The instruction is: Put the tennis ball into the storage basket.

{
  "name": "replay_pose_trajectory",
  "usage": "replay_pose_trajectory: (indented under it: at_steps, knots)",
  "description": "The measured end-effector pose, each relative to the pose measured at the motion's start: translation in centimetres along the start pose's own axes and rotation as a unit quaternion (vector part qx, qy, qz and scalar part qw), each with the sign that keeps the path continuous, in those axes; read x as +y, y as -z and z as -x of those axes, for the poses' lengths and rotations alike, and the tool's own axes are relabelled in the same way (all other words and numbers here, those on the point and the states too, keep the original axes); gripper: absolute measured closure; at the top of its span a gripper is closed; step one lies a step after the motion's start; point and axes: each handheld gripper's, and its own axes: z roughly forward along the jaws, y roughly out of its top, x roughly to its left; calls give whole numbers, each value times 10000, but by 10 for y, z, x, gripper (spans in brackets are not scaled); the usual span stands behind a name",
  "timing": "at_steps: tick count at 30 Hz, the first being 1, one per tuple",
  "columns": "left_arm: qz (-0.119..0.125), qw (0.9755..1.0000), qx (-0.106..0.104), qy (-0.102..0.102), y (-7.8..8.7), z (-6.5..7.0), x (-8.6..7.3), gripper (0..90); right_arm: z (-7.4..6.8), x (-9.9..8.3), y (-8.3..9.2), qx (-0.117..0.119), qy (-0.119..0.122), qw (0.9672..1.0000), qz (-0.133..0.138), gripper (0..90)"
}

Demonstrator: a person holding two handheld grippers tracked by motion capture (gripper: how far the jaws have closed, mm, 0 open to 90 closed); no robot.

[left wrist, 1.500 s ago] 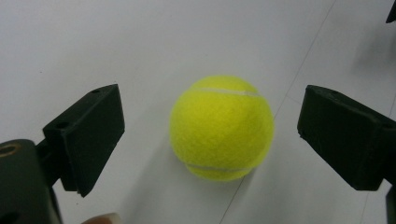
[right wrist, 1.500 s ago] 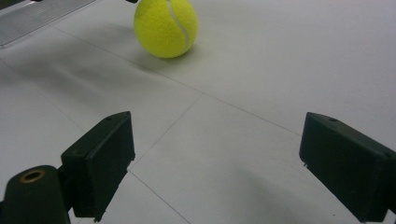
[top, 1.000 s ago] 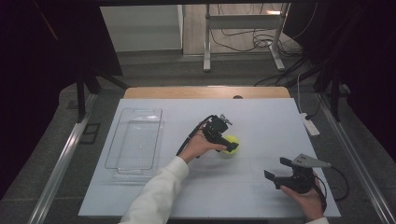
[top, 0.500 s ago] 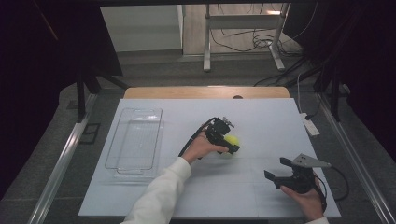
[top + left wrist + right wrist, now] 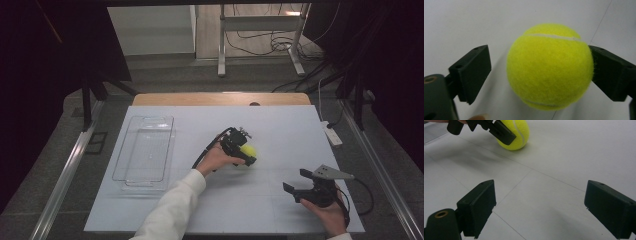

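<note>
Two sets of tongs are at the table [image 5: 150, 220], but the change belongs to one of them. The left tongs [image 5: 246, 156] now stand around the tennis ball [image 5: 248, 151], a little right of the middle of the table, and their jaws have just been closing on it. In the left gripper view the ball [image 5: 550, 66] sits between the two black jaws: the right jaw touches the felt, while a narrow gap of white table shows between the left jaw and the ball. So the grip is not yet complete, and the ball seems to rest on the table, not lifted.

Compared with the high view of a moment earlier, the left hand [image 5: 216, 159] sits a little nearer and lower over the ball, which lies in about the same spot. The right tongs [image 5: 296, 182] are at the near right corner as before, with the jaws wide and nothing between them; their own view looks across the table toward the ball [image 5: 517, 135].

For the work, I judge that the approach is finished and the squeeze has begun. The next need is that the left jaw meets the ball too, otherwise it may roll away. The clear tray [image 5: 145, 120] waits at the left, empty.
</note>
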Motion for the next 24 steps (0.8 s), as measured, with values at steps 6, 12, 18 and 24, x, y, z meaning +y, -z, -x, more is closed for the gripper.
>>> replay_pose_trajectory:
  at_steps: [6, 12, 18, 24]
  knots:
    - [86, 9999, -40, -42, 4, 4, 1, 250, 0, 0, 0, -3, 3, 10000, -1, 105]
    - [49, 9999, 7, -105, 5, 6, 1, 263, 0, 0, 0, -18, 5, 10000, -10, 105]
    - [44, 9999, 82, -128, 6, 6, 1, 267, 0, 0, 0, -11, -4, 10000, 5, 106]
    - [87, 9999, 107, -104, 10, 3, 0, 269, 0, 0, 0, -12, -4, 10000, 7, 106]
